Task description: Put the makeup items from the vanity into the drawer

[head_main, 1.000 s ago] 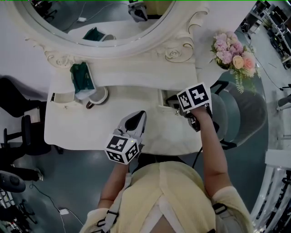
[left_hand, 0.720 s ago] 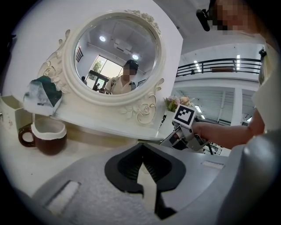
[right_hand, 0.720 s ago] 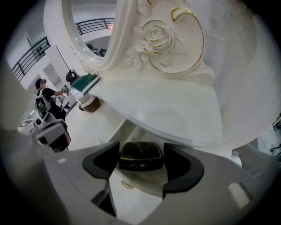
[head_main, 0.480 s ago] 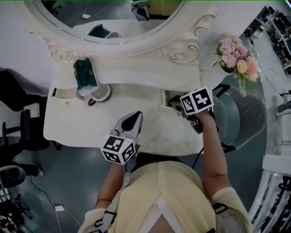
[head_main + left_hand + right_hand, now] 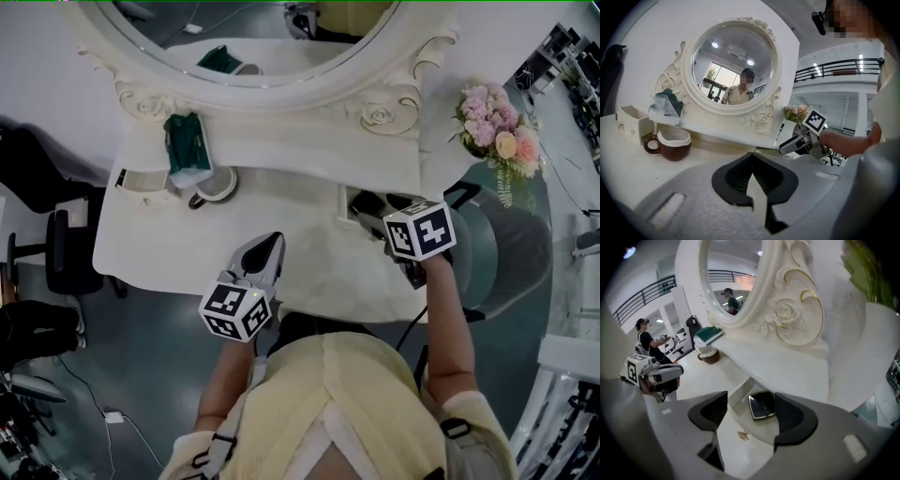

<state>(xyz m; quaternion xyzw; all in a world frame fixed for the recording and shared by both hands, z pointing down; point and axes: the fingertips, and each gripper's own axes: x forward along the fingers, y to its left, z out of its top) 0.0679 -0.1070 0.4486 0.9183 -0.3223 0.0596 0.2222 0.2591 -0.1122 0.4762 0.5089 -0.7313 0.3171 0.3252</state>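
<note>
At the far left of the white table (image 5: 169,253) sits a little white box (image 5: 141,181). A green pack (image 5: 187,148) is just beside it. Next comes a brown mug (image 5: 217,186) that is white inside. Behind them all stands a big round mirror (image 5: 253,37) with a curly white frame.

The left tool (image 5: 272,242) is held over the front of the table and points toward the mirror. Its jaws are pressed together with nothing in them.

Further right, a drawer (image 5: 739,399) in the table top is pulled open. A black makeup case (image 5: 762,405) lies flat inside it. The right tool (image 5: 752,416) hangs over this drawer and points down into it. Its jaws are spread wide and grip nothing. The case shows between them, down on the drawer floor, and the jaws are not touching it.

At the far right is a bunch of pink flowers (image 5: 494,120), past the corner of the table.
</note>
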